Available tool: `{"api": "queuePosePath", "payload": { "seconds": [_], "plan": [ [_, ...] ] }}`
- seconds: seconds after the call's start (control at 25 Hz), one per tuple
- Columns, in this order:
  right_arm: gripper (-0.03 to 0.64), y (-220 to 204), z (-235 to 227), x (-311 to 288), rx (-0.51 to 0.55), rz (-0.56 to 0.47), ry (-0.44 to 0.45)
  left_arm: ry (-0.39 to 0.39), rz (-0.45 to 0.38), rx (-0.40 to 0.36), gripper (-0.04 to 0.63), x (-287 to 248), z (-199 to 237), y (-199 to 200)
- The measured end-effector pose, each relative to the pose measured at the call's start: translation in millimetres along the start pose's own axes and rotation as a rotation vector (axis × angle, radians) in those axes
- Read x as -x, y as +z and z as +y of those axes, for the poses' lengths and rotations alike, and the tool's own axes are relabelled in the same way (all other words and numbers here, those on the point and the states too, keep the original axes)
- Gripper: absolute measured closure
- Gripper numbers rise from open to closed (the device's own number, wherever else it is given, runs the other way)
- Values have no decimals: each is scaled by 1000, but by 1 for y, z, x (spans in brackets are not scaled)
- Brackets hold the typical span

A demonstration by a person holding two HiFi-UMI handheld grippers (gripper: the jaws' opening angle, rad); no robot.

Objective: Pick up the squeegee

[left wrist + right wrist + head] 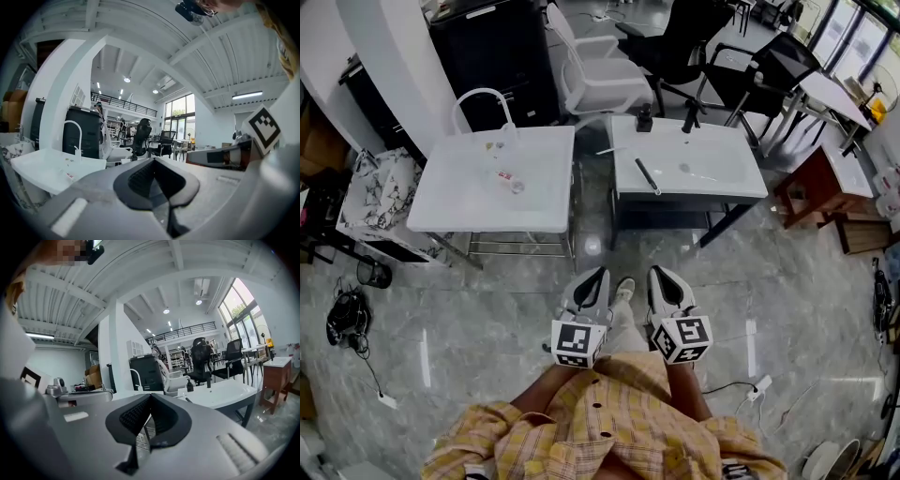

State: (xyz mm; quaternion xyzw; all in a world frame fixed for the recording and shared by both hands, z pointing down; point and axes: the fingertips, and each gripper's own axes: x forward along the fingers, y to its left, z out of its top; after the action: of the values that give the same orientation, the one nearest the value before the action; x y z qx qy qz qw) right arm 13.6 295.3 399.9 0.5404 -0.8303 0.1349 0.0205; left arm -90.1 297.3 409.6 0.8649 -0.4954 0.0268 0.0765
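We hold the left gripper (592, 280) and right gripper (667, 277) near our body, jaws of both pressed together on nothing, since the squeegee (647, 175) lies well apart from them, far ahead on the right table (722, 155).

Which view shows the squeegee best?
Head view: the squeegee lies whole on the right table, seen from above. The right gripper view shows only a thin dark sliver of it, far off; the left gripper view shows none.
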Motion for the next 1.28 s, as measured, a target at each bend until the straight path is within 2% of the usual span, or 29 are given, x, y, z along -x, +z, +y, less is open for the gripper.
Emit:
{"api": "queuePosePath", "payload": {
  "seconds": [0.28, 0.48, 0.6, 0.88, 1.28],
  "plan": [
    [617, 0, -34, -61, -1, 33, 16, 0, 27, 3, 595, -63, 25, -2],
    [617, 22, -70, -119, 2, 46, 29, 12, 41, 7, 595, -128, 49, 7],
    [617, 36, -88, -154, 16, 69, 73, 20, 51, 5, 595, -170, 62, 17],
    [617, 59, -137, -222, 37, 85, 117, 49, 74, -38, 595, -258, 86, 32],
    [617, 62, -191, -288, 26, 121, 158, 86, 110, -61, 595, -334, 101, 26]
  ]
}}
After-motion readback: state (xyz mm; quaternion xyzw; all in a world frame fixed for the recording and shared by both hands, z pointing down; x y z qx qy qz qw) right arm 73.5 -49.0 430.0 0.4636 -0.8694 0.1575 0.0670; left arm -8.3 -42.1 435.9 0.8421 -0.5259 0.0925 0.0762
